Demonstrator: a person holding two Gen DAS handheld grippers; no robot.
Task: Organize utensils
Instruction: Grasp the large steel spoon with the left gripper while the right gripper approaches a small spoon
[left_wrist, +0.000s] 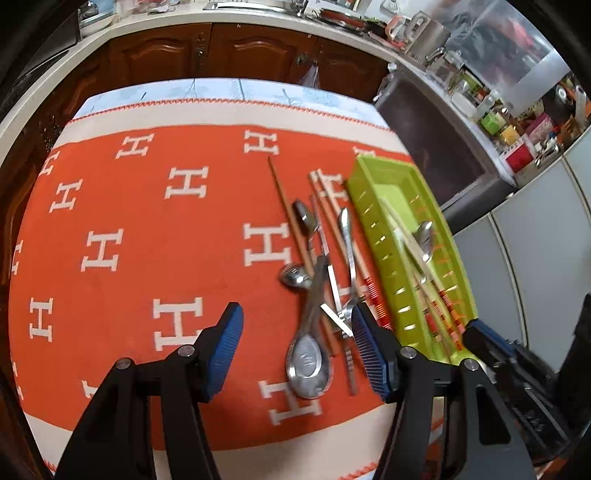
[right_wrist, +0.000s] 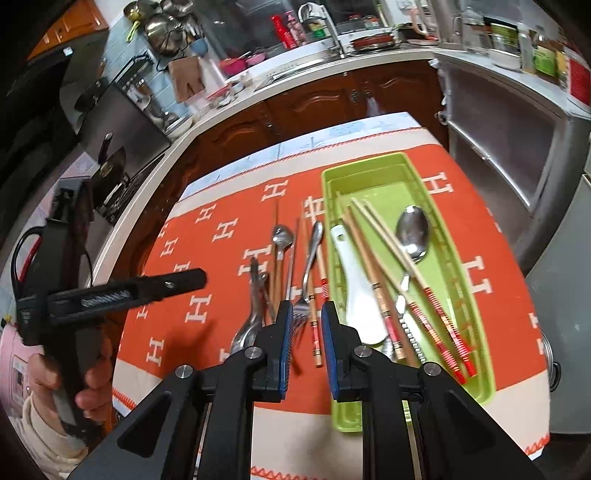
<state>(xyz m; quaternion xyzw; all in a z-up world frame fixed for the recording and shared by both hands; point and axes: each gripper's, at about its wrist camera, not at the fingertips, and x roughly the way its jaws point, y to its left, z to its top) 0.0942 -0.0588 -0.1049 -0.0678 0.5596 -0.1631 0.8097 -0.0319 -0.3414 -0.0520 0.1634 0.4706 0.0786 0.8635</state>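
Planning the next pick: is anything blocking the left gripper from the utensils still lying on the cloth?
Nothing visible. The left gripper hangs open right over the loose pile, with the big metal spoon between its fingers. The green tray sits beside the pile.

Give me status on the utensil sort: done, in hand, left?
Done: the green tray already holds a white spoon, a metal spoon and chopsticks. In hand: nothing; left gripper open, right gripper nearly closed and empty. Left: the fork, spoons and chopsticks on the orange cloth.
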